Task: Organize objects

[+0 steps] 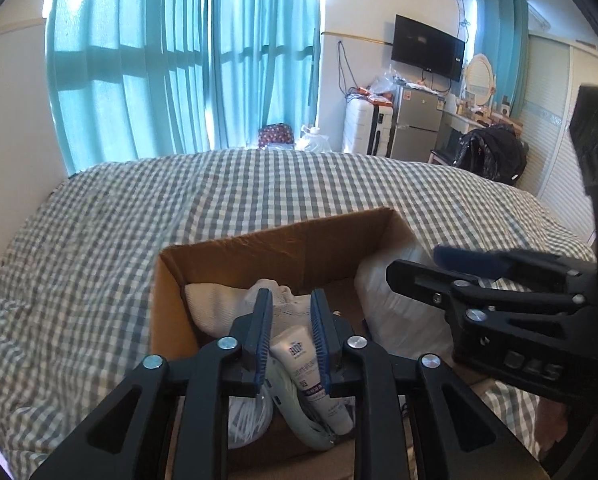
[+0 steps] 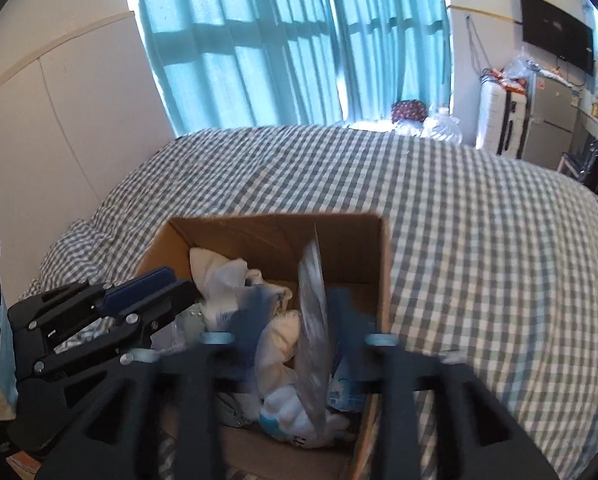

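Observation:
An open cardboard box (image 1: 259,240) sits on the checked bed; it also shows in the right wrist view (image 2: 275,232). Inside lie white cloth (image 1: 215,304), a white cream tube (image 1: 307,372), a pale green item and a clear plastic bag (image 1: 399,312). My left gripper (image 1: 291,312) hovers over the box, jaws open, with the tube below them and not gripped. My right gripper (image 2: 295,304) is blurred over the box's right side, jaws open around a clear plastic packet (image 2: 315,320) and white bagged items (image 2: 283,360). Each gripper shows in the other's view.
The grey-and-white checked bedspread (image 1: 99,240) spreads all around the box. Teal curtains (image 1: 179,60) hang behind. A white suitcase (image 1: 363,128), a small fridge, a wall TV (image 1: 427,46) and a black bag stand at the far right.

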Available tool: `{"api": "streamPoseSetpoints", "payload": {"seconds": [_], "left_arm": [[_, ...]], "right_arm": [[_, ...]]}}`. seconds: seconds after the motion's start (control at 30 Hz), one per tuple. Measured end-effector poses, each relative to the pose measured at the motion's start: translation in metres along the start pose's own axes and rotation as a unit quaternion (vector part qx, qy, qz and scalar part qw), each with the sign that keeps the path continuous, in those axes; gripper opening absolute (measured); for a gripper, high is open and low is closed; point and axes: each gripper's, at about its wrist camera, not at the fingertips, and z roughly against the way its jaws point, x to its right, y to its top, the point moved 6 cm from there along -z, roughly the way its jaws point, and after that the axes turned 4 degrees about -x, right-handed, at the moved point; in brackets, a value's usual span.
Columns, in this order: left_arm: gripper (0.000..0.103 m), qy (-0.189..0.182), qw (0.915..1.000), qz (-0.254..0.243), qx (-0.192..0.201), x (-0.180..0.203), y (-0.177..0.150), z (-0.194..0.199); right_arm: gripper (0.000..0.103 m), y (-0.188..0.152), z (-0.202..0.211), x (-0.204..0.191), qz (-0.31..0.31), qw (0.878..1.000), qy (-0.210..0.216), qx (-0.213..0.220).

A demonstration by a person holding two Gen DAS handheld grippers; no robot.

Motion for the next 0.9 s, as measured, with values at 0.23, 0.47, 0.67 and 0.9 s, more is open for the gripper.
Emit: {"api": "streamPoseSetpoints", "payload": {"seconds": [0.23, 0.47, 0.67, 0.9], "left_arm": [[0.061, 0.031, 0.9985, -0.001, 0.046, -0.005, 0.014, 0.057], [0.085, 0.052, 0.9944, 0.005, 0.092, -0.005, 0.023, 0.126], [0.101, 0.077, 0.9856, 0.008, 0.151, -0.004, 0.028, 0.191], [0.103, 0.090, 0.9793, 0.007, 0.181, 0.007, 0.019, 0.234]], "right_arm": [[0.059, 0.016, 0.064, -0.011, 0.014, 0.999, -0.020, 0.045], [0.065, 0.018, 0.148, -0.028, 0.032, 0.994, -0.039, 0.100], [0.082, 0.013, 0.207, -0.044, 0.053, 0.987, -0.055, 0.140], [0.097, -0.009, 0.257, -0.055, 0.064, 0.979, -0.072, 0.177]]}}
